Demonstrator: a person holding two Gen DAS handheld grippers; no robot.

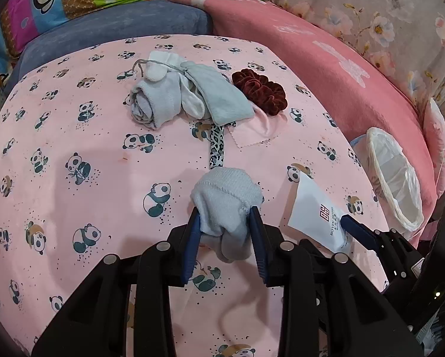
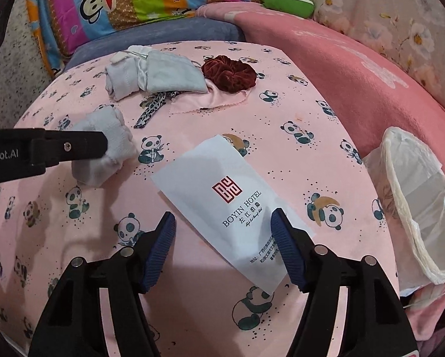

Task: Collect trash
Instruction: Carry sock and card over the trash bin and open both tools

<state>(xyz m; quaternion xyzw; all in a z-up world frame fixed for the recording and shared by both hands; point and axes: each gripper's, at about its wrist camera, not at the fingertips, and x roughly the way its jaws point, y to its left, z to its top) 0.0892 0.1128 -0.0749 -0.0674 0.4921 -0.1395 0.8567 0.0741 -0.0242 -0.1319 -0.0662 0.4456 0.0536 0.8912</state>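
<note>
Pinching a grey sock [image 1: 226, 208], left tool [image 1: 226, 223]; right tool [image 2: 223, 235] spread astride packet [image 2: 222, 205] edge.

My left gripper [image 1: 226, 217] hid the lower part of the grey sock [image 1: 226, 205] it clamped. The white hotel packet's [image 2: 234, 205] small print was too tiny to read, and my right finger [image 2: 289, 253] covered its corner. The lined bin [image 2: 424, 208] ran off the right edge.

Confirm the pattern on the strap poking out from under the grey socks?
Leopard print, black on white strap; clearest in left wrist view.
</note>
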